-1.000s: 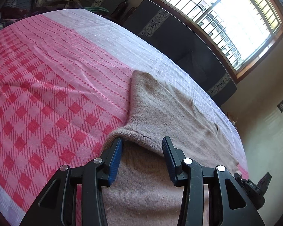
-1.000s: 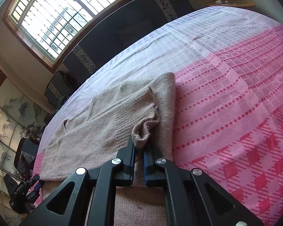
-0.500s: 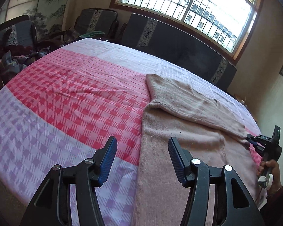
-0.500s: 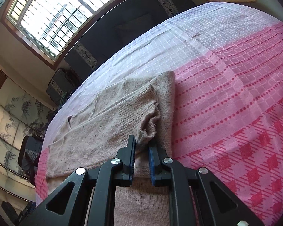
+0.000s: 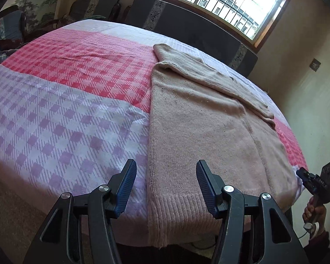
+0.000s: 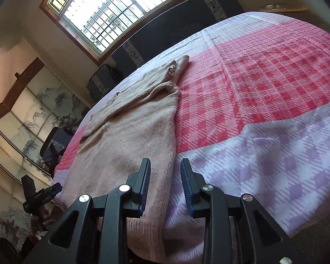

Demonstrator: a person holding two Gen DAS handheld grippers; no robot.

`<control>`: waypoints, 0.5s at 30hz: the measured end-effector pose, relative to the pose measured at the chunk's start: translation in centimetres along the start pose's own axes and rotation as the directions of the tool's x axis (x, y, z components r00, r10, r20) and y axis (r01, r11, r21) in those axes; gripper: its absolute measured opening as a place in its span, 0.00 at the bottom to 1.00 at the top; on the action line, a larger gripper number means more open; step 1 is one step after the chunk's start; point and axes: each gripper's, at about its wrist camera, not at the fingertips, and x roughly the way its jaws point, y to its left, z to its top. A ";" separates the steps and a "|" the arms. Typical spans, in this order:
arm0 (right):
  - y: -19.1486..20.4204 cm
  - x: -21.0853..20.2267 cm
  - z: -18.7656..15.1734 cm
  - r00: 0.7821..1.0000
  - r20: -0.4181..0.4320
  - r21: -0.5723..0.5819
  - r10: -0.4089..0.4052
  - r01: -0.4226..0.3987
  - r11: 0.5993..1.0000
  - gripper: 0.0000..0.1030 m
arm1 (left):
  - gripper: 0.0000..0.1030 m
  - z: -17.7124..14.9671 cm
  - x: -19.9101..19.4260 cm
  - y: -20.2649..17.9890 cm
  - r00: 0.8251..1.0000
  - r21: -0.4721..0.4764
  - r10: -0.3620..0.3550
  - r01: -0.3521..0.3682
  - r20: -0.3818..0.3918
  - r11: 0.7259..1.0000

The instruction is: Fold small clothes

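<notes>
we hold the left claw (image 5: 165, 187) open and empty over the sweater's ribbed hem, astride its left edge. the sweater (image 5: 204, 132) lies flat on the checked cloth (image 5: 55, 121) (both sleeves folded across its chest), hem hanging over the near edge. the right claw (image 6: 165, 182), partly open and empty, straddles the sweater's right edge, presumably so both hem corners can be gripped for the next fold.

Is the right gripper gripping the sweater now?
No, the right gripper is open, its fingers apart above the sweater edge with nothing between them.
</notes>
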 end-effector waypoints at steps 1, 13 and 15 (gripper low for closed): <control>-0.1 0.0 -0.4 1.000 -0.019 -0.004 0.009 -0.009 1.000 0.27 | 0.56 -0.2 0.0 -0.3 1.000 0.015 0.003 -0.003 -0.003 1.000; 1.3 1.2 -3.9 0.973 -0.132 -0.037 0.190 -0.196 0.980 0.27 | 0.56 -1.3 0.0 -0.4 0.994 0.015 -0.103 0.104 -0.025 0.995; 1.5 1.5 -4.1 0.968 -0.135 -0.046 0.212 -0.220 0.974 0.27 | 0.56 -1.3 0.0 -0.5 0.994 0.028 -0.102 0.103 -0.024 0.994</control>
